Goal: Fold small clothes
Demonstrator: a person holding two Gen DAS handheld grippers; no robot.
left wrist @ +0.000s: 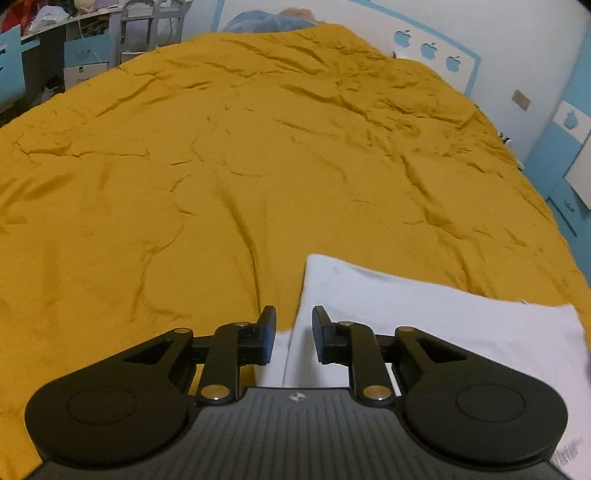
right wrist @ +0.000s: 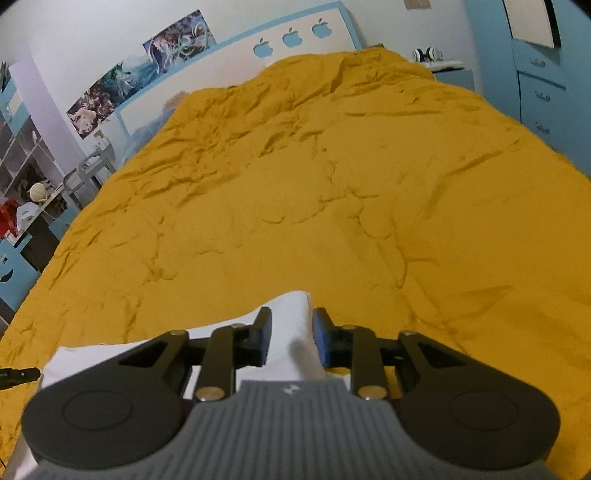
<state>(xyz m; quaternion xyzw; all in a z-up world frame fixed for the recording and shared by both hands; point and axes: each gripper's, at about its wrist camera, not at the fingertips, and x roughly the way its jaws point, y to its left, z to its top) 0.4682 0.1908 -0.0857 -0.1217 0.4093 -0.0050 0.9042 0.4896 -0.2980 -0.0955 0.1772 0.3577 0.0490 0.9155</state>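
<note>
Left wrist view: the left claw (left wrist: 293,334) stands slightly parted, gripping nothing, over the edge of a white garment (left wrist: 424,314) lying on the mustard bedspread (left wrist: 221,166); the claw's body hides the cloth's near part.

Right wrist view: the right claw (right wrist: 291,338) is slightly parted around a raised white fold (right wrist: 295,306), pads apparently not pressing.

Both views are evenly and fairly dimly lit by soft indoor light, with a warm cast on the yellow bedspread (left wrist: 221,166). Shadows are faint, lying only in the creases. No glare shows. Fisheye bending curves the headboard (right wrist: 303,33) and walls, and the corners go dark. The near white cloth (left wrist: 424,314) is smeared and soft; far shelves (right wrist: 22,166) look grainy.
</note>
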